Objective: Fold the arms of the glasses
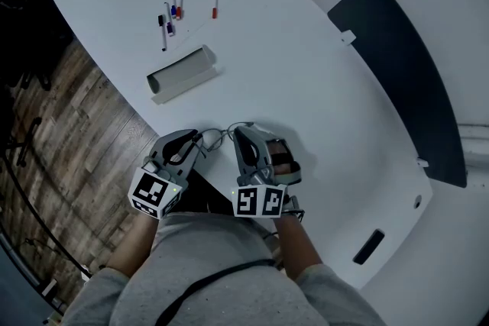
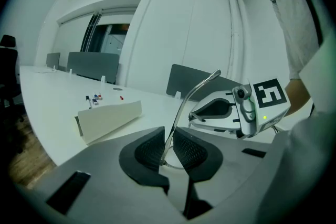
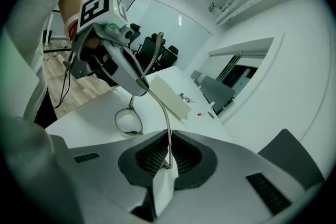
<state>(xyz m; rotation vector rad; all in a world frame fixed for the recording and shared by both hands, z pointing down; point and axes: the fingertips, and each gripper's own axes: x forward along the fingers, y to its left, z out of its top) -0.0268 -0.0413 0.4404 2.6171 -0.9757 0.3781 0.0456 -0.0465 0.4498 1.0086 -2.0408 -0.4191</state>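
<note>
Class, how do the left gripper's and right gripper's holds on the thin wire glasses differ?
Left gripper pinches an arm beside a lens rim; right gripper pinches an arm's end. Left gripper's arm rises free; right gripper's arm runs to the frame. Both grip the glasses.

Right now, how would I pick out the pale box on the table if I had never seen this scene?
Take the long white table; near its left edge in the head view, on the person's side of the scattered pens, lies the pale box. It is the only bulky thing there: a long hollow sleeve, open at its end, unlike the thin pens.
</note>
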